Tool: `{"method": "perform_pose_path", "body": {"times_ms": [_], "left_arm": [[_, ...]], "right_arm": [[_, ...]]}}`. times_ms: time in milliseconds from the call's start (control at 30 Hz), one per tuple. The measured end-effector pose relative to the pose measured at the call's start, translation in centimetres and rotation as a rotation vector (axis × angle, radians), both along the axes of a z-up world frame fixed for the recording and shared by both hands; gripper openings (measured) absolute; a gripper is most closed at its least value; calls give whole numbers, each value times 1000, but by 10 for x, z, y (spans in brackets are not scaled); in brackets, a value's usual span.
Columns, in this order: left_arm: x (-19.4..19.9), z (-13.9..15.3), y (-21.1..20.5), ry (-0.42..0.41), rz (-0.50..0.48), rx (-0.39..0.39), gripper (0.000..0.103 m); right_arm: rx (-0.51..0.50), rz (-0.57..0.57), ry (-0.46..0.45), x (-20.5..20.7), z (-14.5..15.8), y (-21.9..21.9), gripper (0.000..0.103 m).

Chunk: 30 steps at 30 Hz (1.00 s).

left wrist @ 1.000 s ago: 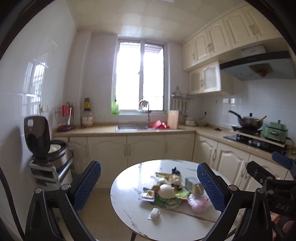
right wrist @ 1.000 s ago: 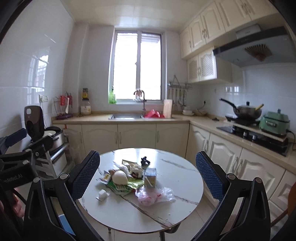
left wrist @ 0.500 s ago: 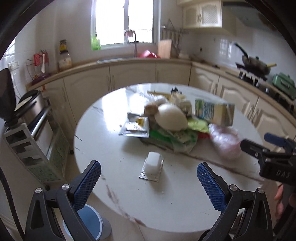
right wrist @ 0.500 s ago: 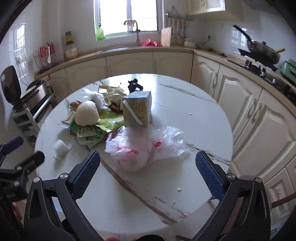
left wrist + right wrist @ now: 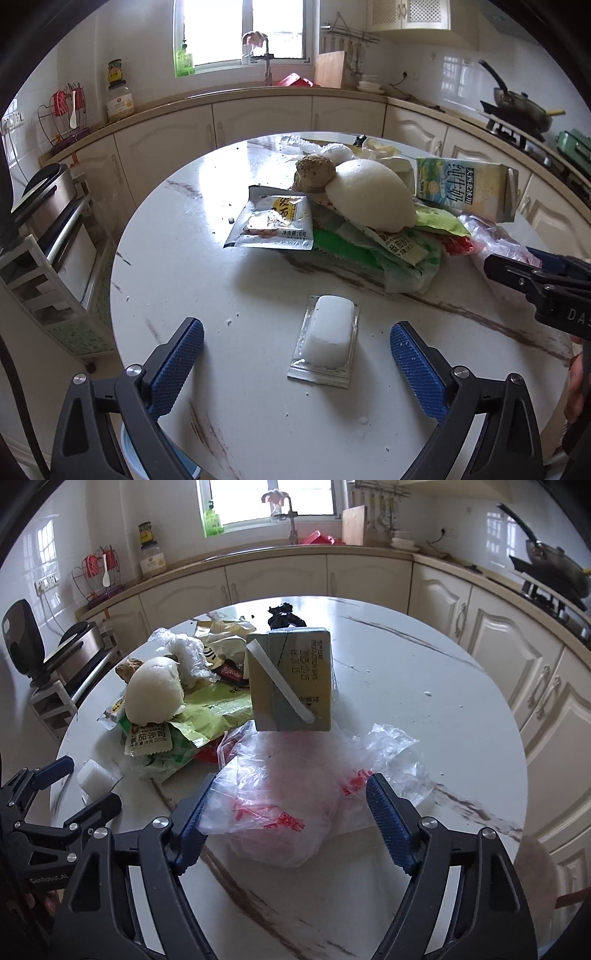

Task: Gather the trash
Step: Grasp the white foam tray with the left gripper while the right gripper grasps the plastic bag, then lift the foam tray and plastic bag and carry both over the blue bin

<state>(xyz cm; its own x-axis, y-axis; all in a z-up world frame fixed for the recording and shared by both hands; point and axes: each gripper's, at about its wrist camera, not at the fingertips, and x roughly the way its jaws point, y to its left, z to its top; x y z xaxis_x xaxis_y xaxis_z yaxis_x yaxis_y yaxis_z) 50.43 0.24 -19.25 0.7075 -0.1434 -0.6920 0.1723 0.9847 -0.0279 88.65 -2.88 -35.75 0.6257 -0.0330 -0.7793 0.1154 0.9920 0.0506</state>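
Observation:
Trash lies on a round white marble table (image 5: 177, 266). My left gripper (image 5: 295, 358) is open, its blue pads either side of a small white jelly cup (image 5: 328, 332) in clear packaging. Beyond it lie a silver sauce sachet (image 5: 273, 223), a white bun (image 5: 373, 201), green wrappers (image 5: 369, 254) and a milk carton (image 5: 465, 188). My right gripper (image 5: 288, 812) is open around a crumpled clear plastic bag with red print (image 5: 284, 808). The milk carton (image 5: 291, 679) with its straw stands just behind the bag. The bun (image 5: 155, 690) lies at the left.
Kitchen cabinets and counter (image 5: 258, 110) curve behind the table. A rack with an appliance (image 5: 44, 206) stands at the left. A stove with a wok (image 5: 554, 572) is at the right. A blue bin rim (image 5: 129, 454) shows under the table's near edge.
Both grippers have moved forward and down towards the table. The left one now frames the jelly cup, the right one now frames the plastic bag.

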Motion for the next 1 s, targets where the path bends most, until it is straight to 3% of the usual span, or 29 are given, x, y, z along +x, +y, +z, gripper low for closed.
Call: {"method": "perform_pose_path", "body": {"times_ms": [33, 100, 167, 233, 333, 433, 500, 733, 1000], "left_arm": [[-4, -1, 0, -6, -1, -4, 91], [-15, -2, 3, -19, 2, -16, 64], [-38, -4, 9, -31, -14, -35, 44], [-47, -7, 10, -40, -31, -28, 41], [-60, -8, 11, -48, -55, -38, 25], [-66, -9, 10, -42, -58, -39, 23], [-74, -7, 9, -31, -55, -63, 18], [-97, 2, 15, -21, -42, -139, 17], [-115, 12, 9, -23, -52, -131, 16]], "right_arm": [[4, 3, -1, -1, 0, -1, 62], [18, 23, -2, -4, 1, 0, 55], [-5, 41, 1, -8, 2, 4, 54], [7, 48, -3, -13, 3, 5, 52], [55, 55, -13, -21, 5, 3, 52], [137, 57, -34, -33, 11, -3, 51], [137, 44, -50, -41, 18, -6, 51], [167, 29, -99, -66, 39, -9, 51], [229, 68, -144, -72, 52, -1, 51]]}}
